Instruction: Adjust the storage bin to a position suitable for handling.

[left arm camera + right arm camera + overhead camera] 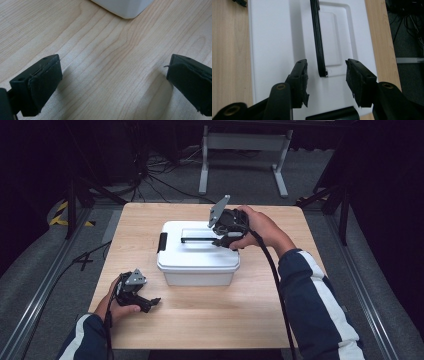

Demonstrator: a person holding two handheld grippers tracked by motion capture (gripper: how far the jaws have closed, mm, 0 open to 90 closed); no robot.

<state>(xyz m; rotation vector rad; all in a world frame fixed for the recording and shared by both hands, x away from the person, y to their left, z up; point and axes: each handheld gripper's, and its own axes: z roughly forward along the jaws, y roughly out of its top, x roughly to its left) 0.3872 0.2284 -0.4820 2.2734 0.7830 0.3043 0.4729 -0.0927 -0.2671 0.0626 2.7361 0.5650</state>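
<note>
Both grippers released: right gripper [325,78] over box [197,257] lid, straddling handle [318,40] end; left gripper [112,85] near-left on table [210,315].

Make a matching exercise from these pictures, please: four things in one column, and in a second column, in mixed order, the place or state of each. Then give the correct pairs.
Things
1. white box
2. black handle
3. left gripper
4. right gripper

Places or states
A. open, low over bare wood near the table's front left
B. lies flat in a recess of the lid
C. stands closed in the middle of the table
D. open above the lid, jaws on either side of the handle's end

Pairs: 1-C, 2-B, 3-A, 4-D
</note>
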